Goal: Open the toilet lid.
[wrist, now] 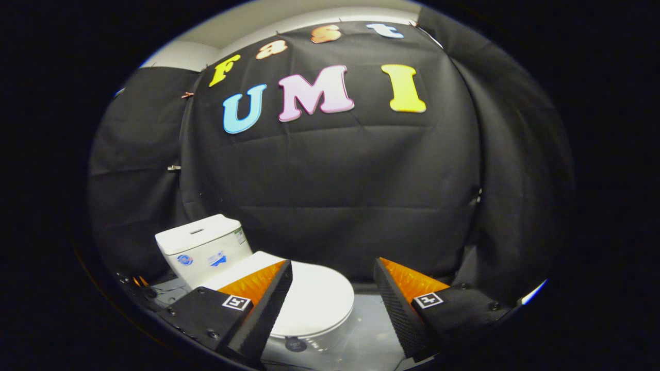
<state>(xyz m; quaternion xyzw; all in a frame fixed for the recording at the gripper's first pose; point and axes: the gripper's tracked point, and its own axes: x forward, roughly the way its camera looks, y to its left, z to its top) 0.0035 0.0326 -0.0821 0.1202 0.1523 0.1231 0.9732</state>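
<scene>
A small white toilet stands on the floor ahead of me, its lid (pixel 314 299) lying flat and closed over the bowl. Behind the lid rises the white tank (pixel 203 247), with small stickers on its front. My gripper (pixel 332 275) hovers above and just short of the toilet, open, with a wide gap between the fingers. The left finger (pixel 268 304) overlaps the lid's left part in the view; the right finger (pixel 394 304) sits off to the right of the bowl. Nothing is held between them. The lid's front rim lies between the fingers, slightly left of the middle.
Black cloth forms the booth's wall (pixel 335 196) behind and around the toilet. A pale grey floor (pixel 368 330) stretches to the right of the bowl. Thin cables (pixel 170 291) lie on the floor left of the tank.
</scene>
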